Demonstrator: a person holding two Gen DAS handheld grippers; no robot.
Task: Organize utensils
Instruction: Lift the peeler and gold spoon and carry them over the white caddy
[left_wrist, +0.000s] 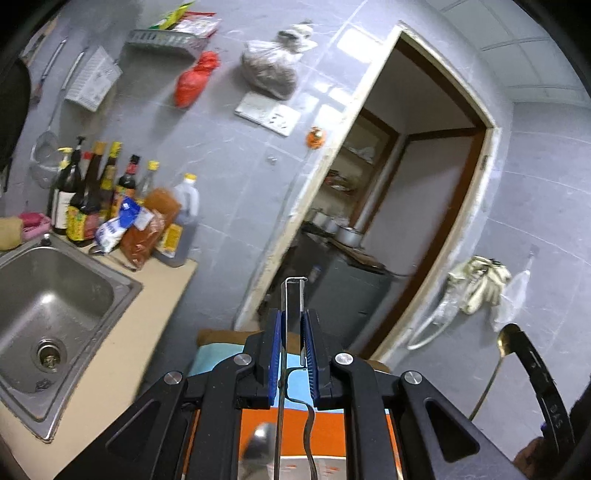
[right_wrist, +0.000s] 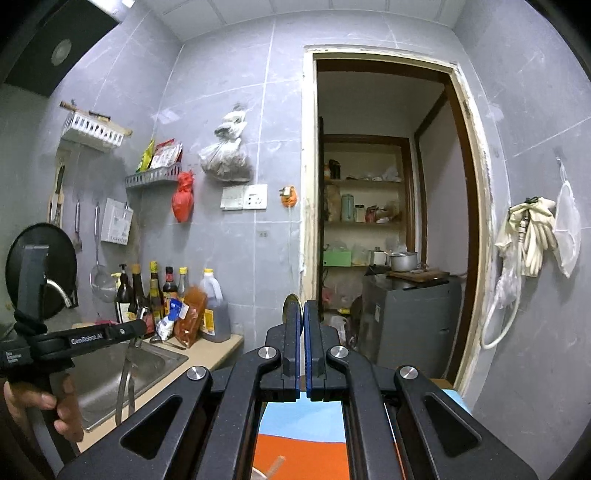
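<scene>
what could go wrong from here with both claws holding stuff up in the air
1. The left claw pinches the tongs near their hinge end, and the long arms dangle above the sink. They might swing or slip and drop in.
2. The right claw grips the thin gold spoon just below its bowl, so the handle could pivot in the pads.
3. The crowded bottles beside the sink could be knocked by the dangling tongs.
</scene>
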